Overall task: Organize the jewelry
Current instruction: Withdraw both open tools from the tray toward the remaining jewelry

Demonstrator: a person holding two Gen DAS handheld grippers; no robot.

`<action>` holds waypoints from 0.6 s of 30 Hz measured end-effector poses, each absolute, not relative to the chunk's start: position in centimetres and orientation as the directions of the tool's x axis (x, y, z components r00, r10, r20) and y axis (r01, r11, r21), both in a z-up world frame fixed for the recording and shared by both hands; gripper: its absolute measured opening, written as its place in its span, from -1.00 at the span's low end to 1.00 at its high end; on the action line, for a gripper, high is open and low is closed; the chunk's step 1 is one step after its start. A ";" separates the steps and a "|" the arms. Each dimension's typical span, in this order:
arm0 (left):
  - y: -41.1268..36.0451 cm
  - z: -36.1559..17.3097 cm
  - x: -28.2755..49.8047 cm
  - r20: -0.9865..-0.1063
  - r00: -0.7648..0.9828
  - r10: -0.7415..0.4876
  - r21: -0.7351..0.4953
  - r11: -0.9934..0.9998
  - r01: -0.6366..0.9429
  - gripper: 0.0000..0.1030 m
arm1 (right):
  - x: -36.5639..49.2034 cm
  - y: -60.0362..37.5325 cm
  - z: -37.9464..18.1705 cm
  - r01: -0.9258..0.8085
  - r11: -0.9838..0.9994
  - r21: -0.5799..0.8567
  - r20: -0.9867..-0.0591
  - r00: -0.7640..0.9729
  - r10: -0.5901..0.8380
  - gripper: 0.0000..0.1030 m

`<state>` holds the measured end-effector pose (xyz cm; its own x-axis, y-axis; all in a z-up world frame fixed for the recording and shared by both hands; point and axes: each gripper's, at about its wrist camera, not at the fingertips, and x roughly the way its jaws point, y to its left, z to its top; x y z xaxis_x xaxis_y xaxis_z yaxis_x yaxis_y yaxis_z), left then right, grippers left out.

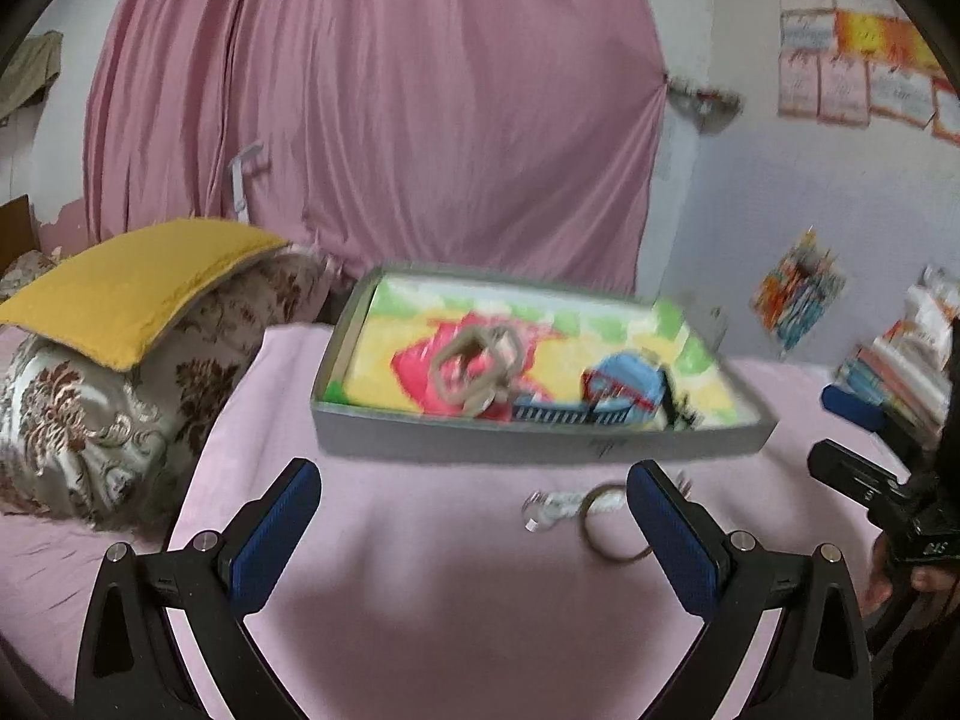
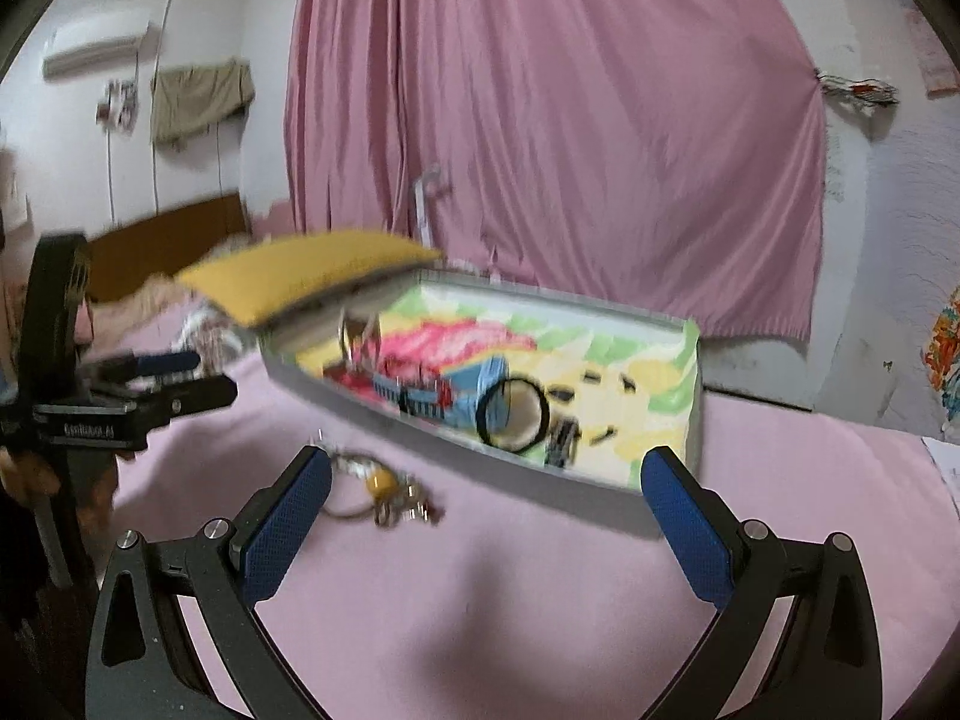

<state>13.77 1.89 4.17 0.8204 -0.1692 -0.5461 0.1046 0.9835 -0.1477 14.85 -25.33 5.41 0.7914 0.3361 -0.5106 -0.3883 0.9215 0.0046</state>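
Note:
A shallow grey box [image 1: 528, 441] with a colourful printed bottom lies on the pink bedsheet; it also shows in the right wrist view [image 2: 600, 474]. Inside are tan bangles [image 1: 474, 369] and a black bangle [image 2: 513, 414] with small dark pieces. A metal ring bangle [image 1: 606, 519] and a small shiny piece [image 1: 543, 507] lie on the sheet in front of the box; the right wrist view shows this loose jewelry [image 2: 384, 492] with a yellow bead. My left gripper [image 1: 474, 534] is open and empty above the sheet. My right gripper [image 2: 486, 522] is open and empty.
A yellow pillow [image 1: 138, 282] on a patterned pillow [image 1: 90, 426] lies left of the box. A pink curtain [image 1: 372, 108] hangs behind. Stacked books [image 1: 900, 372] stand at the right. The other gripper shows at each view's edge [image 1: 870, 486] [image 2: 120, 402].

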 end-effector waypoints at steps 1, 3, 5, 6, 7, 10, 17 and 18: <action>1.9 3.9 14.0 -0.565 0.809 -0.165 -0.143 0.985 0.101 0.99 | 14.8 -25.2 5.3 -0.389 0.921 0.000 -0.522 0.785 0.332 0.97; 1.9 3.4 14.2 -0.585 0.794 -0.165 -0.135 0.985 0.105 0.99 | 15.2 -25.0 4.8 -0.390 0.921 -0.008 -0.561 0.764 0.319 0.97; 1.9 3.0 14.5 -0.605 0.779 -0.162 -0.127 0.986 0.107 0.99 | 15.6 -24.7 4.6 -0.395 0.918 -0.006 -0.589 0.744 0.316 0.97; 1.9 2.8 14.6 -0.617 0.770 -0.166 -0.129 0.986 0.110 0.98 | 15.8 -24.5 4.4 -0.401 0.916 -0.004 -0.603 0.732 0.317 0.96; 1.9 2.6 14.7 -0.626 0.760 -0.173 -0.134 0.984 0.113 0.98 | 16.0 -24.4 4.3 -0.406 0.914 -0.003 -0.615 0.721 0.319 0.96; 1.9 2.1 15.0 -0.653 0.733 -0.190 -0.147 0.981 0.124 0.98 | 16.4 -23.8 3.8 -0.416 0.909 -0.031 -0.646 0.703 0.299 0.67; 1.8 1.3 15.8 -0.691 0.689 -0.219 -0.163 0.976 0.146 0.87 | 16.9 -23.0 3.4 -0.453 0.891 -0.029 -0.682 0.661 0.314 -0.02; 1.7 1.2 16.0 -0.698 0.680 -0.225 -0.165 0.974 0.153 0.78 | 17.1 -22.8 3.3 -0.462 0.887 -0.029 -0.688 0.652 0.317 -0.09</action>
<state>16.02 1.73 1.18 0.6802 -0.2253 -0.6975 0.1533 0.9743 -0.1652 17.06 -22.79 3.30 0.6522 0.3173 -0.6885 -0.4616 0.8867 -0.0285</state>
